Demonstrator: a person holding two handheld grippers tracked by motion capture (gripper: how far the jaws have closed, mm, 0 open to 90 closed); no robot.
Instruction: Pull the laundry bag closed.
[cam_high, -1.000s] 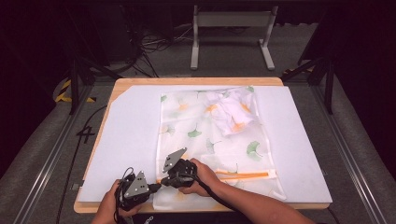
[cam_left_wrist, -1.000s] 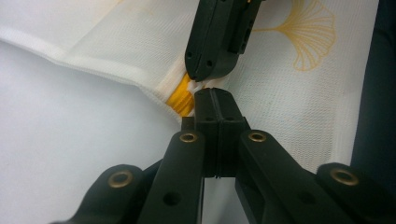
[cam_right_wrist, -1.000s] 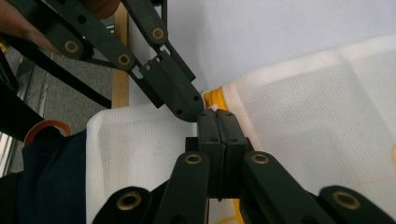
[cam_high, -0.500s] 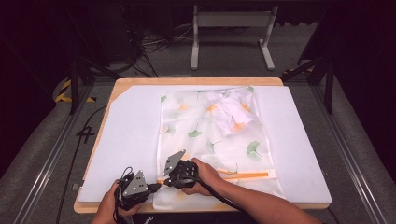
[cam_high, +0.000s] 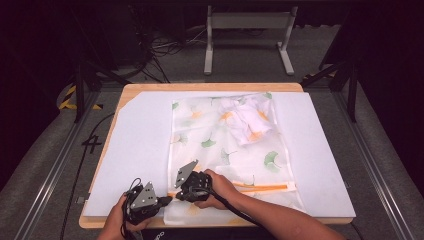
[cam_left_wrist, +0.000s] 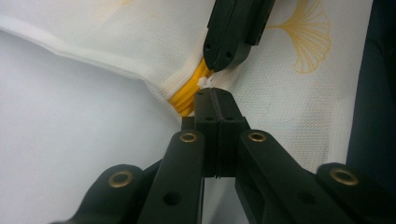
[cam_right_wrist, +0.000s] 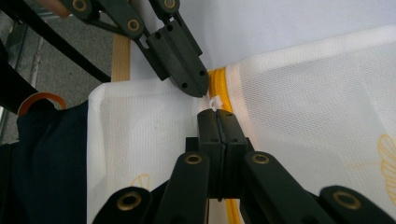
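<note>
You're working at a wooden table covered by a white sheet, with grey floor around it, a tangle of cables and a metal stand in the dark beyond the far edge.

Both your forearms come in at the near edge. Your left gripper sits by the near-left corner of the sheet, pointing right; your right gripper lies just beside it, pointing left, so the two tips meet nose to nose.

Under and ahead of those tips lies the mesh laundry bag, white with ginkgo-leaf prints, flat on the sheet with a bundle of cloth inside its far end. Its orange zipper runs away to the right from your right gripper, parallel to the near table edge; the bag's long axis runs away from you.

Both grippers are clenched: the left gripper at the zipper's end on the bag's seam, the right gripper on the small white zipper pull.
</note>
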